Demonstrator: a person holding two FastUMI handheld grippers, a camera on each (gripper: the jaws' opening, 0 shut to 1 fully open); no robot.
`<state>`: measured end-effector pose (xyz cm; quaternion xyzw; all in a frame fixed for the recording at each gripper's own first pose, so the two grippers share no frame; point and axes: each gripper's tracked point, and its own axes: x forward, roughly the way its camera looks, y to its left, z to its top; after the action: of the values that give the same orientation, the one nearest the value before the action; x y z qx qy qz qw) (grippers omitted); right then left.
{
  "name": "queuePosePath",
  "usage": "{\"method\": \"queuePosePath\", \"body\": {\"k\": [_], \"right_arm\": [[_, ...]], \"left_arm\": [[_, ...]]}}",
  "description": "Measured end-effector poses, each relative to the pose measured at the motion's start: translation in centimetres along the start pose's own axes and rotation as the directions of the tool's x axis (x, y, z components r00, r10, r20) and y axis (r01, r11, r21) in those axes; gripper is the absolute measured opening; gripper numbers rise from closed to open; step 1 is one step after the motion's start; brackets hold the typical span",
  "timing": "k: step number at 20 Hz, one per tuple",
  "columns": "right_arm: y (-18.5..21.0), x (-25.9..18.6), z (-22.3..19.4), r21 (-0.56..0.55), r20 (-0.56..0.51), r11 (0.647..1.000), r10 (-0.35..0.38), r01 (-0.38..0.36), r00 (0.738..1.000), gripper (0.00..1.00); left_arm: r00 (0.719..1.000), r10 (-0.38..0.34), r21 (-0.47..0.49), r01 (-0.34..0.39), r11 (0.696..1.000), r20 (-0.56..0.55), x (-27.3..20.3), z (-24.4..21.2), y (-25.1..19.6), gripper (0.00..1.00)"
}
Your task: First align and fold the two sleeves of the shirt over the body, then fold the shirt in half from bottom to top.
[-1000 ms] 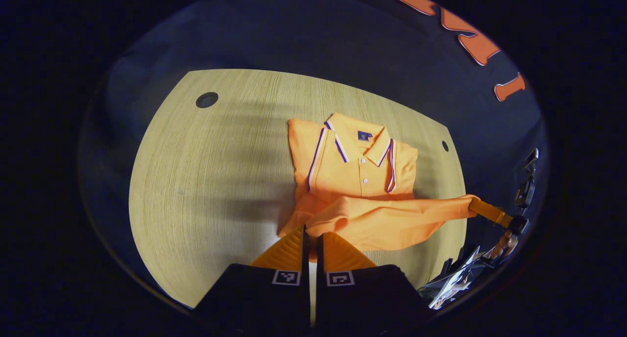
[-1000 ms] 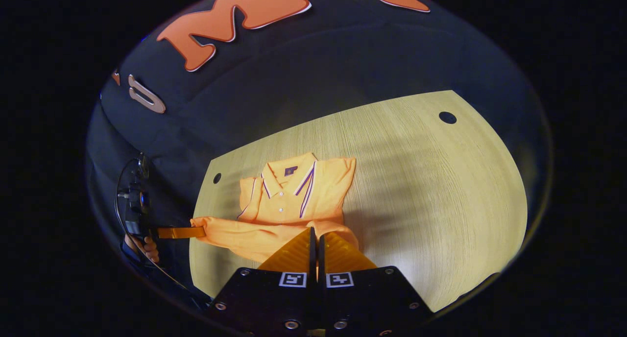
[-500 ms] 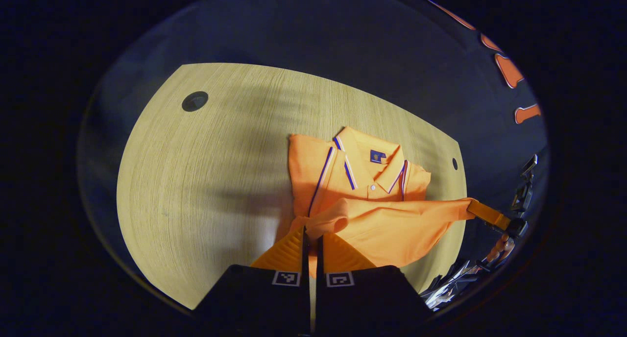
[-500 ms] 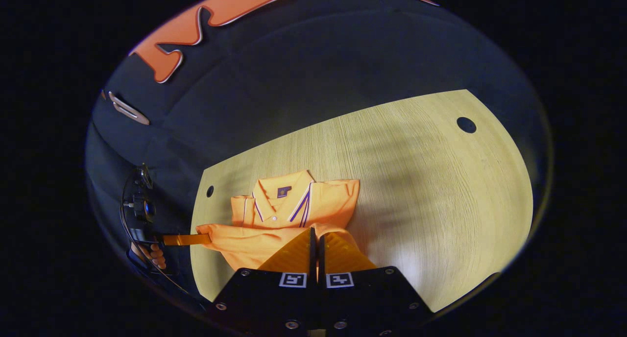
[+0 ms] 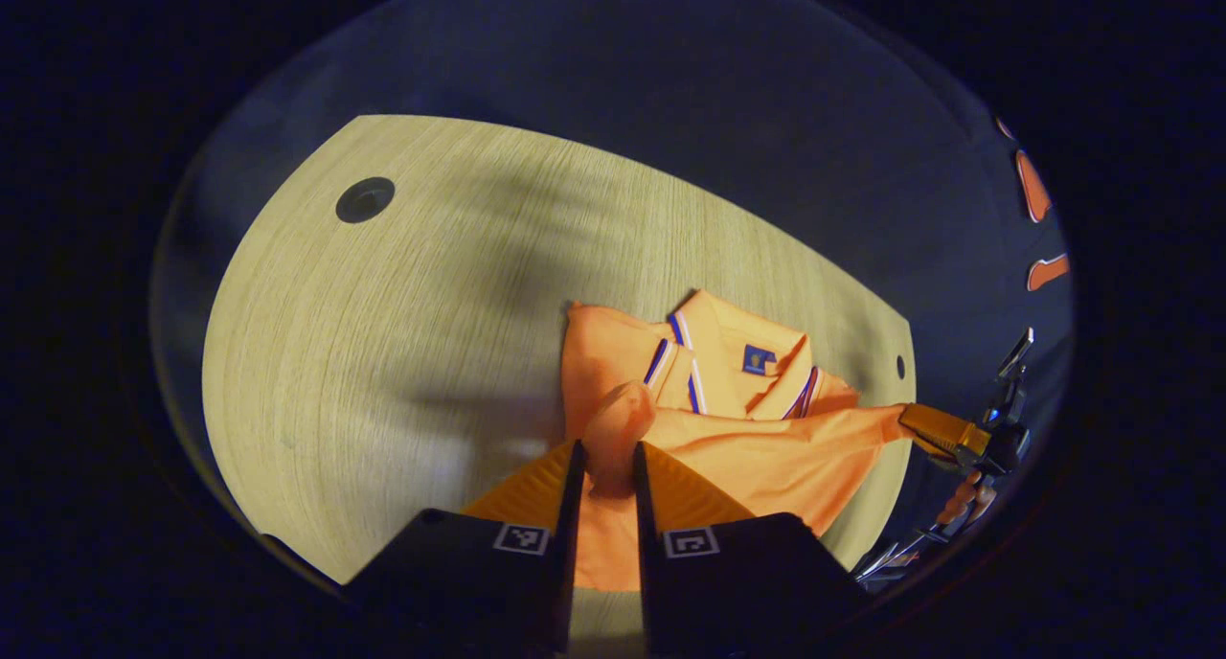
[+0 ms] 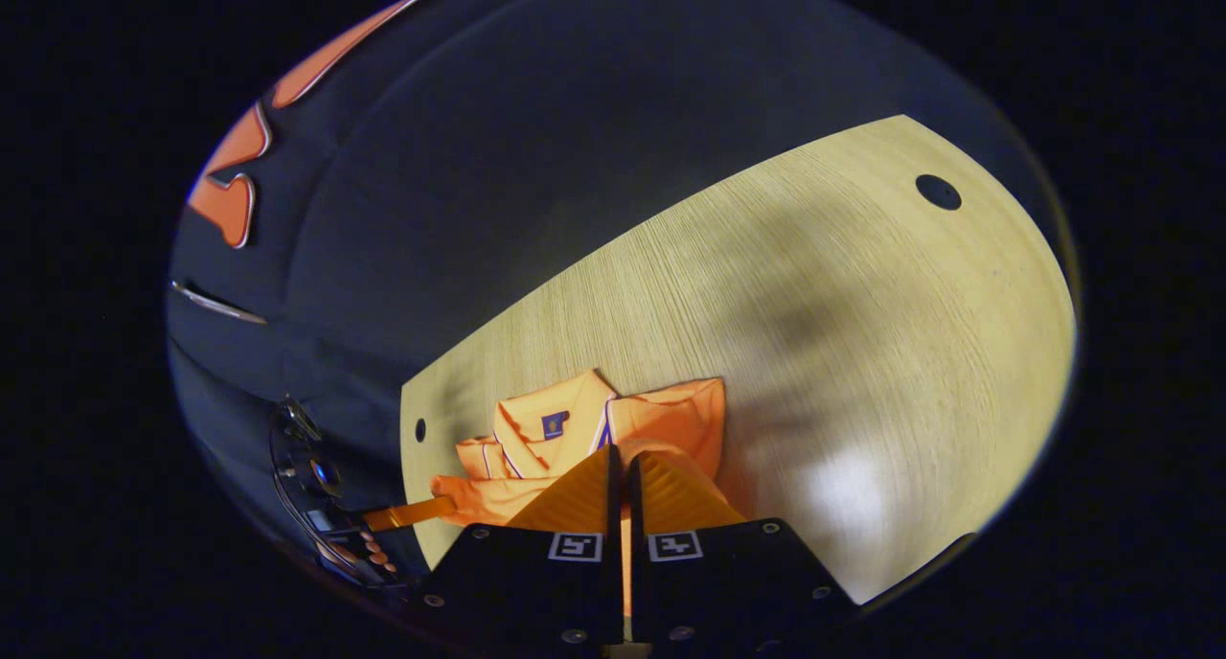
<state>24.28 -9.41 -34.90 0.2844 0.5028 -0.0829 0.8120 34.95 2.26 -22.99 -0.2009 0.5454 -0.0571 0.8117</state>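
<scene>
An orange polo shirt [image 5: 766, 448] lies on the wooden table [image 5: 383, 333], sleeves folded in and collar [image 5: 747, 357] at the far end. Its bottom hem is lifted and carried over the body, almost to the collar. My left gripper [image 5: 606, 448] stands slightly open, with a bunched hem corner still between its fingers. In the right gripper view my right gripper [image 6: 621, 453] is shut on the other hem corner of the shirt [image 6: 670, 415]. In the left gripper view the right gripper [image 5: 910, 418] pulls the hem taut. The left gripper [image 6: 445, 506] reaches in from the left in the right gripper view.
The table has a round hole [image 5: 364, 199] at the far left and a small one [image 5: 900, 365] beside the shirt. Another hole [image 6: 939, 192] lies far right on the table [image 6: 862, 352]. A hand [image 5: 958, 501] holds the right gripper. The black wall stands behind.
Both grippers carried the hem forward over the shirt's body until it covers the buttons. The left gripper's fingers have parted a little; the right gripper stays closed.
</scene>
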Motion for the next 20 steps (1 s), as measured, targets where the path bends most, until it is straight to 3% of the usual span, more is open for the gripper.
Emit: {"method": "queuePosePath", "body": {"k": [2,4,5,6,7,8,9,10,12,14,20], "right_arm": [[0.5,-0.1,0.5,0.014,0.020,0.999,0.032,-0.033,0.999,0.04],[0.4,-0.5,1.5,0.006,0.064,0.999,0.036,-0.037,0.997,0.17],[0.2,-0.9,2.0,0.001,0.084,0.999,0.032,-0.033,0.996,0.38],[0.0,-1.4,2.4,-0.006,0.102,1.000,0.025,-0.024,0.994,0.33],[-0.3,-1.9,2.7,-0.021,0.121,1.000,0.015,-0.012,0.993,0.43],[-0.6,-2.7,3.0,-0.047,0.144,0.999,0.005,0.002,0.990,0.36],[-0.7,-3.5,3.1,-0.076,0.166,0.997,-0.005,0.018,0.986,0.57],[-0.8,-4.5,3.3,-0.109,0.193,0.993,-0.015,0.036,0.981,0.62],[-0.2,-6.6,3.7,-0.186,0.265,0.980,-0.021,0.072,0.964,0.74],[1.0,-8.8,3.6,-0.254,0.334,0.961,-0.015,0.106,0.942,0.83],[5.1,-16.3,2.7,-0.376,0.524,0.907,0.038,0.191,0.851,0.93]], "left_arm": [[0.997,-0.023,0.031,0.021,0.999,0.070,-0.9,1.4,-0.5,0.32],[0.991,-0.017,0.079,0.007,0.997,0.131,-0.9,2.7,-0.9,0.57],[0.987,-0.007,0.098,-0.009,0.995,0.163,-1.7,3.4,-0.9,0.56],[0.982,-0.008,0.111,-0.013,0.994,0.187,-2.2,3.7,-1.4,0.57],[0.979,-0.019,0.119,-0.006,0.993,0.205,-2.9,4.0,-2.0,0.59],[0.974,-0.029,0.129,0.000,0.992,0.224,-3.6,4.2,-2.6,0.76],[0.968,-0.028,0.141,-0.007,0.990,0.250,-4.2,4.3,-2.8,0.93],[0.957,-0.023,0.158,-0.024,0.987,0.289,-5.1,4.7,-3.0,0.96],[0.933,-0.019,0.200,-0.057,0.978,0.358,-7.6,5.2,-3.5,1.00],[0.907,-0.028,0.240,-0.082,0.967,0.421,-10.2,5.1,-4.6,0.96],[0.762,-0.109,0.297,-0.113,0.948,0.638,-19.8,4.4,-7.9,0.96]]}}
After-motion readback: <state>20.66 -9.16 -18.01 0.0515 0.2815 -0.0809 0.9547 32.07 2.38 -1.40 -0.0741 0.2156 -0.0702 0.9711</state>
